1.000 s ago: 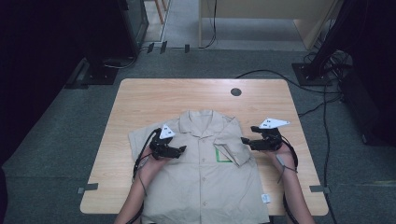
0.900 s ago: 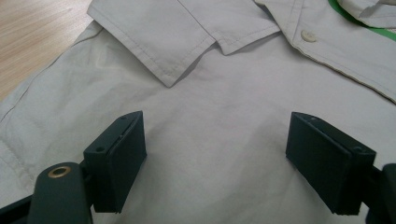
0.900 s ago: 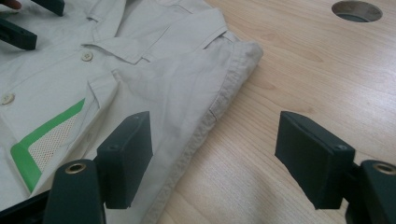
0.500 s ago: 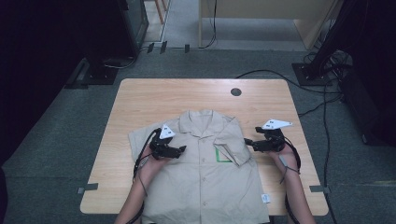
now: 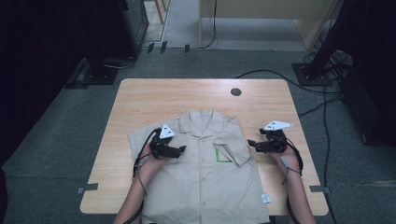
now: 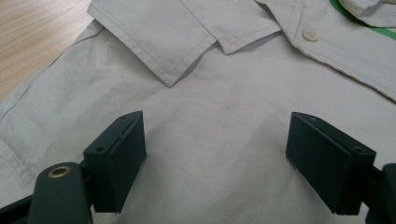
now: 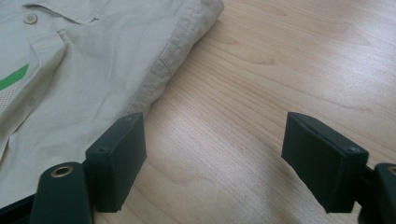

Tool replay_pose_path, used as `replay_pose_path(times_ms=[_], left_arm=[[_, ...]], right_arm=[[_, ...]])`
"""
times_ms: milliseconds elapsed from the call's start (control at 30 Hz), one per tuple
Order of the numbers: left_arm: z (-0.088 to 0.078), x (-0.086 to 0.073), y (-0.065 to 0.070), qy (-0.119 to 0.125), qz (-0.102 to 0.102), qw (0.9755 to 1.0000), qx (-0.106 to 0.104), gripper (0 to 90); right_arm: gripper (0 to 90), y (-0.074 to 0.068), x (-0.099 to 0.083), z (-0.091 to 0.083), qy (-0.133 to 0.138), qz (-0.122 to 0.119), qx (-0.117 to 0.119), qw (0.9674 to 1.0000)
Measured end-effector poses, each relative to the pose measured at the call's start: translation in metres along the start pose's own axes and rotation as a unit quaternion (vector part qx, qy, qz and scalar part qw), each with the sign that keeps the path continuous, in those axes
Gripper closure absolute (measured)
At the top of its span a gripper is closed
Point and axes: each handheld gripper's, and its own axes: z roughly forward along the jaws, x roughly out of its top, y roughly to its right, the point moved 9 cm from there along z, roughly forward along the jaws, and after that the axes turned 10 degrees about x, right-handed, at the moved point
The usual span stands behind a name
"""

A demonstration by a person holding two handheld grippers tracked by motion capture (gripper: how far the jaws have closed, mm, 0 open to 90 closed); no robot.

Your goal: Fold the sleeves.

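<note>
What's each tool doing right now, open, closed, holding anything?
Left tool: open, holding nothing, jaws over the shirt.
Right tool: open, jaws have just been opening, nothing between them, over the bare table beside the shirt's edge.

The shirt is showing as matt beige woven cloth, softly creased, with stitched seams and small glossy plastic buttons. A green printed outline is sitting flat on the chest. The table is gleaming as smooth pale wood, catching a soft sheen at the right of the right gripper view. Dull black plastic is forming the gripper jaws, and grey, rough carpet is lying around the table.
</note>
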Motion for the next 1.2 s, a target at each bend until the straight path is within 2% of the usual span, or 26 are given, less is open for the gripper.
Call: replay_pose_path(times_ms=[167,267,400,433,633,933,1200], left_arm=[[0.0,0.0,0.0,-0.007,0.0,1.0,-0.001,20.3],[-0.002,0.001,-0.001,-0.015,-0.013,0.9998,-0.01,20.3],[-0.002,0.001,-0.003,-0.018,-0.021,0.9995,-0.015,20.2],[-0.002,0.002,-0.004,-0.018,-0.022,0.9994,-0.016,20.3],[-0.005,0.004,-0.005,-0.017,-0.014,0.9996,-0.017,20.3],[-0.014,0.007,-0.016,-0.006,-0.023,0.9996,-0.017,23.9],[-0.013,0.007,-0.018,-0.012,-0.01,0.9998,-0.014,23.9]], right_arm=[[21.2,0.001,-0.003,0.002,-0.006,0.001,-0.005,1.0],[20.9,0.002,-0.005,0.004,-0.012,-0.001,-0.01,0.9999],[20.8,0.002,-0.006,0.004,-0.015,-0.003,-0.013,0.9998],[20.0,0.002,-0.006,0.005,-0.016,-0.006,-0.02,0.9996],[18.6,0.004,-0.006,0.005,-0.017,-0.002,-0.027,0.9995],[16.1,0.003,-0.006,0.006,-0.02,-0.005,-0.024,0.9995],[16.1,0.003,-0.006,0.006,-0.019,-0.004,-0.024,0.9995]])
